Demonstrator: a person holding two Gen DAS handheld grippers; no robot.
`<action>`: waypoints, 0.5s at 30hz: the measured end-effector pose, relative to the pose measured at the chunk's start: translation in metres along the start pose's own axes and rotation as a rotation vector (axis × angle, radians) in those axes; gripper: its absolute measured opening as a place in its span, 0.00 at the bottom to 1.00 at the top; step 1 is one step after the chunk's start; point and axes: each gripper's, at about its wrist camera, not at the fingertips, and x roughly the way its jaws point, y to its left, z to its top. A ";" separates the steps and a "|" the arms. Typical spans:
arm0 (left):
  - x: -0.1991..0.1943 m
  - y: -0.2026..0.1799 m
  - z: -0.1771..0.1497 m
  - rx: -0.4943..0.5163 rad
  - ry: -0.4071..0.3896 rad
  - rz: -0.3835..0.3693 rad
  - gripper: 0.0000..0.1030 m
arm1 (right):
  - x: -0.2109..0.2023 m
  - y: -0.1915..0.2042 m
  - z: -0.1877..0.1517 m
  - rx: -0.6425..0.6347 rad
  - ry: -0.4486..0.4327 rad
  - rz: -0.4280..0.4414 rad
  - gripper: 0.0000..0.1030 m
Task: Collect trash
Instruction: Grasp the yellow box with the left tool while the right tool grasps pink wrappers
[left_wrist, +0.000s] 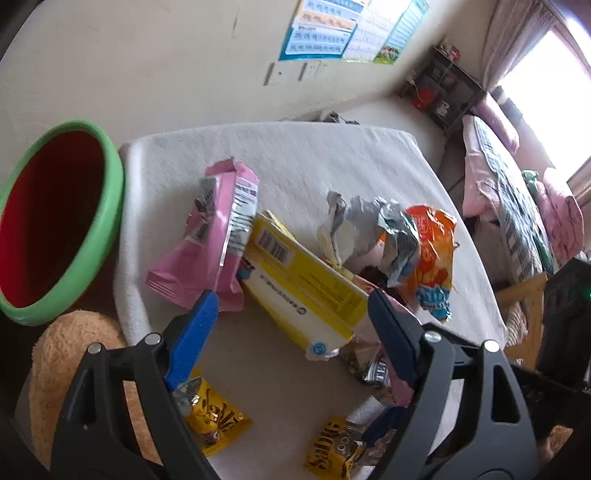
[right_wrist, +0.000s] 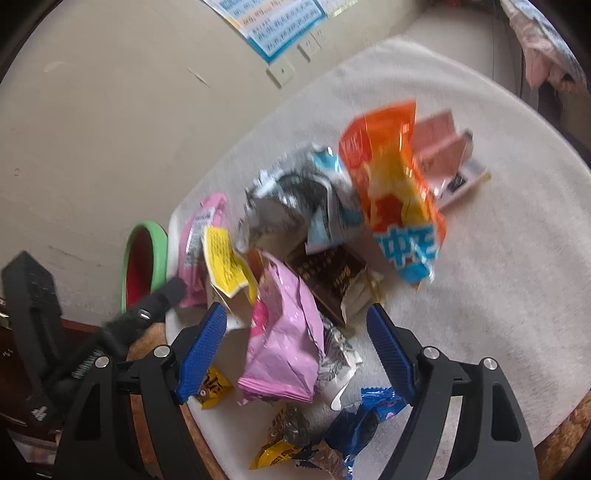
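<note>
A heap of snack trash lies on a white-covered table (left_wrist: 295, 155). In the left wrist view my left gripper (left_wrist: 293, 299) hangs open over a yellow packet (left_wrist: 306, 291), with a pink wrapper (left_wrist: 218, 236) by its left finger. A crumpled silver wrapper (left_wrist: 369, 225) and an orange bag (left_wrist: 432, 251) lie beyond. In the right wrist view my right gripper (right_wrist: 295, 310) is open, with a pale pink bag (right_wrist: 284, 332) between its blue pads, neither touching it. Behind the bag lie a brown wrapper (right_wrist: 328, 273) and the orange bag (right_wrist: 395, 192).
A red bin with a green rim (left_wrist: 55, 221) stands off the table's left edge, also in the right wrist view as the bin (right_wrist: 142, 254). Small yellow wrappers (left_wrist: 218, 417) and a blue wrapper (right_wrist: 369, 413) lie near the front edge. A bed (left_wrist: 517, 206) is at the right.
</note>
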 end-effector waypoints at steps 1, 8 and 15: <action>0.000 0.002 0.000 -0.006 0.000 0.005 0.78 | 0.002 -0.001 0.000 0.008 0.011 0.009 0.62; 0.013 0.011 -0.001 -0.035 0.044 0.019 0.78 | -0.019 0.000 0.004 0.028 -0.051 0.084 0.32; 0.050 0.007 -0.004 -0.061 0.144 0.027 0.80 | -0.049 0.000 0.013 0.012 -0.168 0.062 0.31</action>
